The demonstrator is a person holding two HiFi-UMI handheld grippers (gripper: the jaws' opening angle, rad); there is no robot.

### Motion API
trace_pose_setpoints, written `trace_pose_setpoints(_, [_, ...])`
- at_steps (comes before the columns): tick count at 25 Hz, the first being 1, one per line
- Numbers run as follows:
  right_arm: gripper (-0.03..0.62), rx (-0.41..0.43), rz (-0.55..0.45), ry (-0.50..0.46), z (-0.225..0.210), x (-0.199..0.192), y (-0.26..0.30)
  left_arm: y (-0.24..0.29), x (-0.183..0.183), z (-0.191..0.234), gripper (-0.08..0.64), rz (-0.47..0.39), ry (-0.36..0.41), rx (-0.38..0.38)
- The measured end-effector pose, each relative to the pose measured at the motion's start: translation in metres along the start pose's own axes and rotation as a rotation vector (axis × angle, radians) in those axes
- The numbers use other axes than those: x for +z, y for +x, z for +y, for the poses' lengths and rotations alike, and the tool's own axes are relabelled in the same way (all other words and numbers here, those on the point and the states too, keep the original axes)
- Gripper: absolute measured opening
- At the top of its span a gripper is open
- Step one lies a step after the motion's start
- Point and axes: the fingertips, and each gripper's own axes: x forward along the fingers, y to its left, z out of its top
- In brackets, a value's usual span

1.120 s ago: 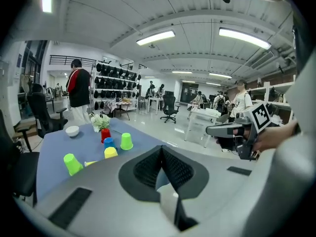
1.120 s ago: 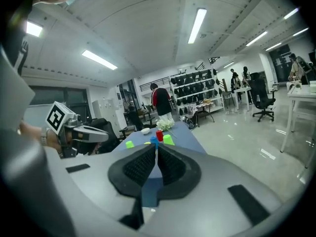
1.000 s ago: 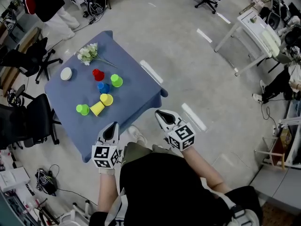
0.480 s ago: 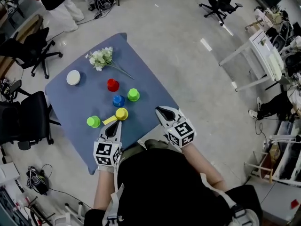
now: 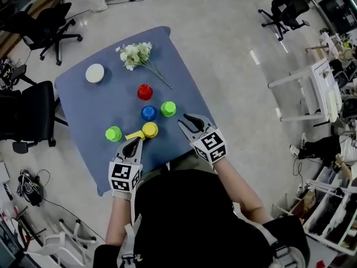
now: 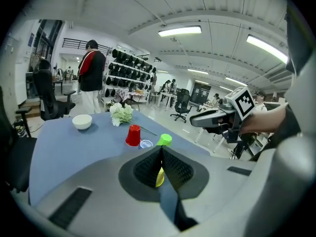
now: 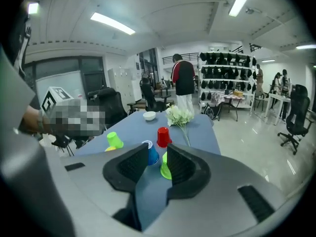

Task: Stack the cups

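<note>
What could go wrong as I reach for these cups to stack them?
1. The blue cup and the green cup beside it stand close; the right gripper, jaws opening and empty, might knock one over.
2. The left gripper is shut near the yellow cup lying on its side and could roll it toward the table edge.

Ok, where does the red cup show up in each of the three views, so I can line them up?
Head view: red cup mid-table, above the blue cup in the picture.
Left gripper view: red cup left of centre, with the blue cup at its right.
Right gripper view: red cup at centre, with the blue cup at its lower left.
Shared landmark: white flowers, beyond the cup.
</note>
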Motion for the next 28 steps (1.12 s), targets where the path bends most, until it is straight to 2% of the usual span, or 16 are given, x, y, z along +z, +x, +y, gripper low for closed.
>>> trace_pose_setpoints(5, [0.192,0.08,0.086,-0.109,-0.02,-0.013,0.028,0.001,-0.005,-0.005,0.009,0.014,-0.067,0.104])
trace_pose_setpoints(13, [0.241,0.238,0.194,-0.305,-0.027,-0.043,0.082,-0.011,-0.019,-0.001,0.009,0.016,-0.196,0.319])
trace_pose_setpoints(23, [0.256,0.333,0.233,-0.384,-0.036,-0.073,0.116,-0.028,-0.049,-0.031,0.009,0.004,-0.329,0.543])
trace_pose_setpoints(28, [0.255,0.345,0.236,-0.431,-0.037,-0.075,0.125,-0.032,-0.056,-0.044,0.009,0.007,-0.361,0.595])
